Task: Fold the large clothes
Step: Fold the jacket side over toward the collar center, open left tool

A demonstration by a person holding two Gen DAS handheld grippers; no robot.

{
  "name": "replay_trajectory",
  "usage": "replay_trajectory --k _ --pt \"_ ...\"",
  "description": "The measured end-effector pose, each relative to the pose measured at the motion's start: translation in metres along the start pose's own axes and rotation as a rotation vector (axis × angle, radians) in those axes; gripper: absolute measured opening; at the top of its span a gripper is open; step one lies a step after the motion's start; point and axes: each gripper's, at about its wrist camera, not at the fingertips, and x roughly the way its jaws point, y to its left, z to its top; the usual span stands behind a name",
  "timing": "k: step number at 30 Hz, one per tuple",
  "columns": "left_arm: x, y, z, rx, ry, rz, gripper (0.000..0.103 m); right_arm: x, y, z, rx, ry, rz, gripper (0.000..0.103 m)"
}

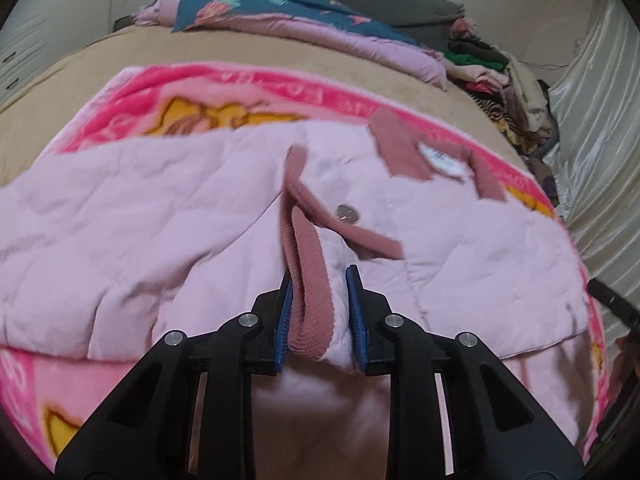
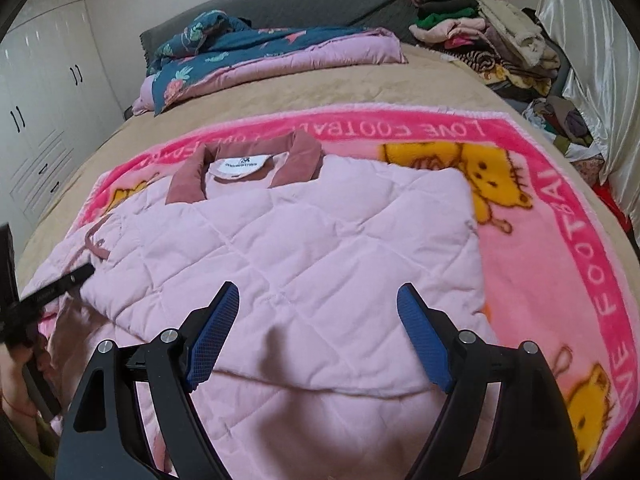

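The left gripper [image 1: 319, 280], at the lower centre of the left wrist view, is pinching a fold of the pink quilted jacket [image 1: 132, 216] together with its ribbed dusty-rose trim [image 1: 310, 280]; both blue textured pads [image 1: 356, 292] press on the cloth. The right gripper [image 2: 318, 312], low in the right wrist view, stands spread wide with nothing between its two blue pads [image 2: 424, 344], above the jacket's lower edge.

The jacket [image 2: 288, 248] fills the middle of both views, lying flat on a fleece blanket [image 2: 552, 248]. Its shell is soft, puffy and stitched in diamonds. One dusty-rose collar [image 2: 248, 160] shows in the upper centre of the right view, around one white label [image 2: 239, 163]. One round metal snap [image 1: 347, 213] sits near the trim.

The blanket is bright pink with yellow cartoon animals and white letters. It lies on a tan bedspread [image 2: 360, 80]. In the upper part, one folded teal floral quilt [image 2: 240, 48] with pink backing; at upper right, a heap of mixed clothes [image 2: 480, 32].
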Motion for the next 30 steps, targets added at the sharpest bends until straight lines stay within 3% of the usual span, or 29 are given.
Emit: replay_trajectory --k 7,15,25,30 --pt "0.003 0.001 -0.009 0.0 0.024 -0.011 0.02 0.05 -0.025 -0.014 0.063 0.125 -0.051 0.081" --pt "-0.002 -0.007 -0.015 0.009 0.039 0.021 0.027 0.055 -0.02 -0.022 0.05 0.117 -0.093 0.082" --pt "-0.043 -0.007 -0.011 -0.007 0.004 0.069 0.094 0.002 0.012 -0.029 0.017 0.02 -0.026 0.093" --pt "-0.065 0.01 -0.009 -0.063 -0.02 0.129 0.094 -0.017 0.046 -0.024 -0.02 -0.018 0.02 0.095"
